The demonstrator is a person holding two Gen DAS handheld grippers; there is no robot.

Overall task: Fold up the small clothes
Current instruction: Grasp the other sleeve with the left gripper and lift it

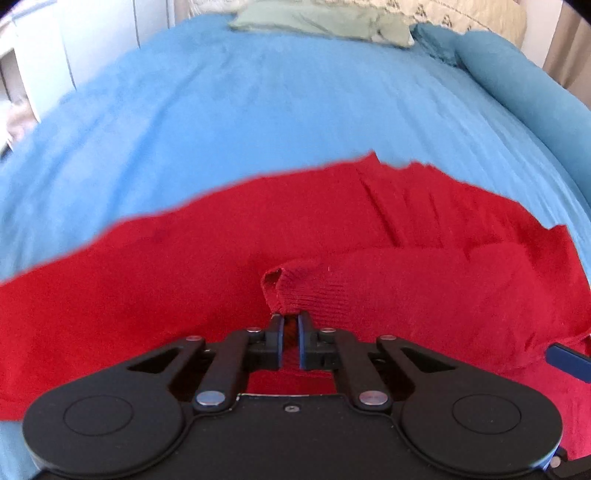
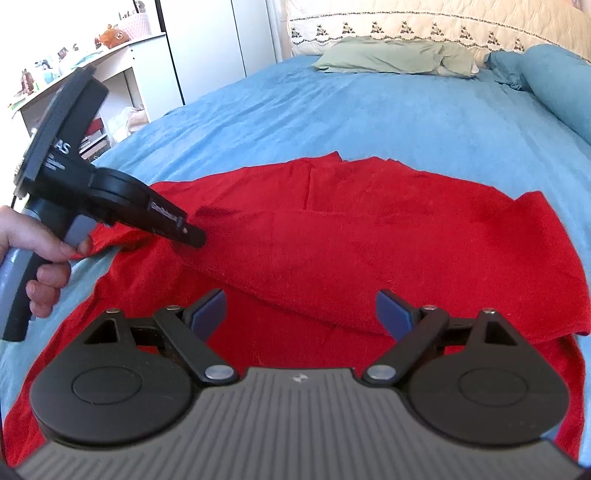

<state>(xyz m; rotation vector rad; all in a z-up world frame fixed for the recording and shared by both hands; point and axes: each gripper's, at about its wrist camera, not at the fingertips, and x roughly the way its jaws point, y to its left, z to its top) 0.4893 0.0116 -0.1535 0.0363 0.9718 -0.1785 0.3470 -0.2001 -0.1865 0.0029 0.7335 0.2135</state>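
Note:
A red knit sweater (image 1: 221, 236) lies spread on the blue bedspread (image 1: 258, 110); it also shows in the right wrist view (image 2: 369, 240). One sleeve is folded across the body, its ribbed cuff (image 1: 295, 291) at my left gripper (image 1: 291, 320). The left gripper is shut on the cuff's edge. In the right wrist view the left gripper (image 2: 197, 240) reaches in from the left, held by a hand, tips on the red fabric. My right gripper (image 2: 301, 310) is open and empty, just above the sweater's near part.
A folded green garment (image 2: 395, 57) lies at the head of the bed by a cream quilted headboard (image 2: 443, 26). A blue bolster (image 2: 554, 88) lies at the far right. A white shelf unit (image 2: 110, 74) stands left of the bed.

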